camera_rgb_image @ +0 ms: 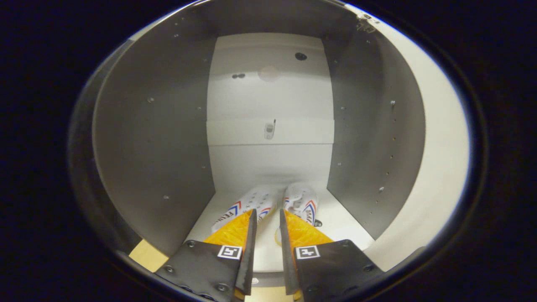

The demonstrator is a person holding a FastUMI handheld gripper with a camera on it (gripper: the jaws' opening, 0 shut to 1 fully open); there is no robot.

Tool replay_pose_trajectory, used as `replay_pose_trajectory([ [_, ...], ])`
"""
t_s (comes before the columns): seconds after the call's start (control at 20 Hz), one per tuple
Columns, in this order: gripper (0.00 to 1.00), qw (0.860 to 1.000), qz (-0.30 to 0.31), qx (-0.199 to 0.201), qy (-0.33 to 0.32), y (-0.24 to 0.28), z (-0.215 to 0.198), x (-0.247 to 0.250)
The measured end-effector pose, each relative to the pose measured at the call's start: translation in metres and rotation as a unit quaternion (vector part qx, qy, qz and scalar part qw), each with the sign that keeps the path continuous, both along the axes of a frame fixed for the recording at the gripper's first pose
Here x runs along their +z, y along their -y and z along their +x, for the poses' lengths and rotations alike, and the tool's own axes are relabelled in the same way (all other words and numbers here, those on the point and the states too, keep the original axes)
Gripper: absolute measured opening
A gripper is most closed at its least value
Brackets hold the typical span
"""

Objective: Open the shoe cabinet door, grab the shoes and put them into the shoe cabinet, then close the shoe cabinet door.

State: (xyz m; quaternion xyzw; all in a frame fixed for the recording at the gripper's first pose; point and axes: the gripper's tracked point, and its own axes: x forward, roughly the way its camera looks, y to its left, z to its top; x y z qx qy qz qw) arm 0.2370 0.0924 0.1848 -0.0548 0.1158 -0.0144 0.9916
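Observation:
A pair of white shoes with red and blue stripes sits on the white floor of the open shoe cabinet (344, 226), toes toward the back wall. The left shoe (245, 203) and the right shoe (302, 199) lie side by side. My gripper (267, 213) reaches into the cabinet just above the floor. Its fingers stand close together, one over each shoe, and the shoes' inner sides sit pinched in the narrow gap between them. The heels are hidden under the fingers.
Grey side walls (159, 138) close in on both sides, and the white back panel (270, 105) stands a shoe's length beyond the toes. The cabinet's white front edge (440, 167) curves round on the right. A strip of pale wood (147, 255) shows below the left wall.

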Motion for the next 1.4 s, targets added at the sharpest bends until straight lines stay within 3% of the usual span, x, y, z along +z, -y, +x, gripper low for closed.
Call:
replay_pose_trajectory([
  [0.3, 0.32, 0.996, 0.012, 0.015, 0.084, -0.031, -0.065, 0.049],
  [0.85, 0.32, 0.987, 0.013, -0.015, 0.158, -0.042, -0.183, 0.095],
  [1.15, 0.32, 0.983, -0.004, -0.042, 0.179, -0.025, -0.237, 0.112],
  [1.4, 0.32, 0.975, -0.018, -0.082, 0.205, 0.020, -0.286, 0.135],
])
